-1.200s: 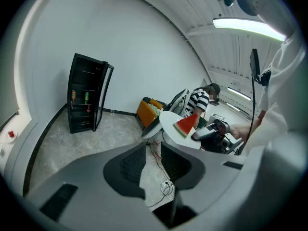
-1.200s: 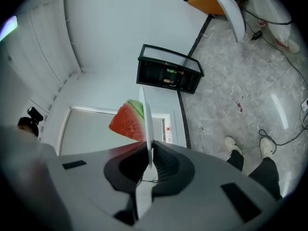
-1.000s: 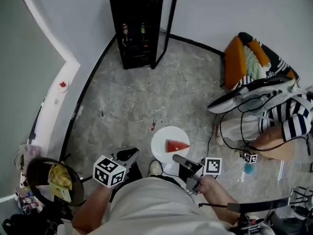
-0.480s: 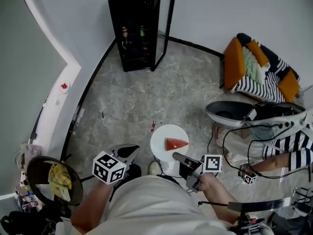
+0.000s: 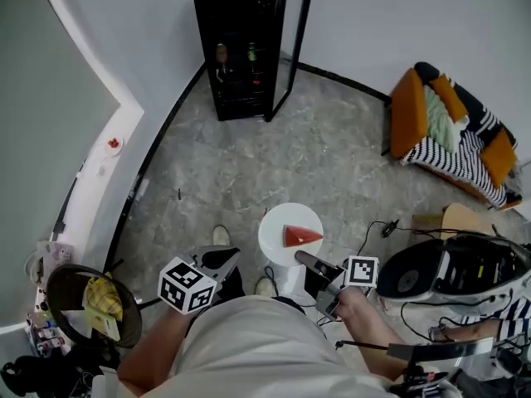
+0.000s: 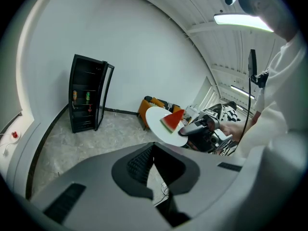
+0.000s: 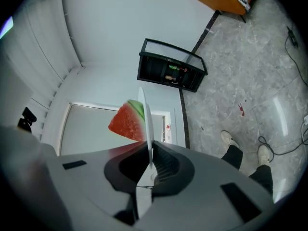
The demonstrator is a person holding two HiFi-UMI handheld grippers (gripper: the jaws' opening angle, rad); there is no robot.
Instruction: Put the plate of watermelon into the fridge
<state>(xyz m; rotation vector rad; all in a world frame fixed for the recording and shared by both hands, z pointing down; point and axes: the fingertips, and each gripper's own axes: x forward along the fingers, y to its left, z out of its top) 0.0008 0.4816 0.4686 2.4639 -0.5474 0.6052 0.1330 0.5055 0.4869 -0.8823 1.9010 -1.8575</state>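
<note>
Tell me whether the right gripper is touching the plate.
Touching. The right gripper view shows the rim of the plate pinched edge-on between the jaws of the right gripper.

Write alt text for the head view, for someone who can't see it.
The right gripper holds a white plate by its rim, a watermelon slice on it, above a grey stone floor. The left gripper, shut and empty, is beside it. Ahead stands a black fridge with its door open.
</note>
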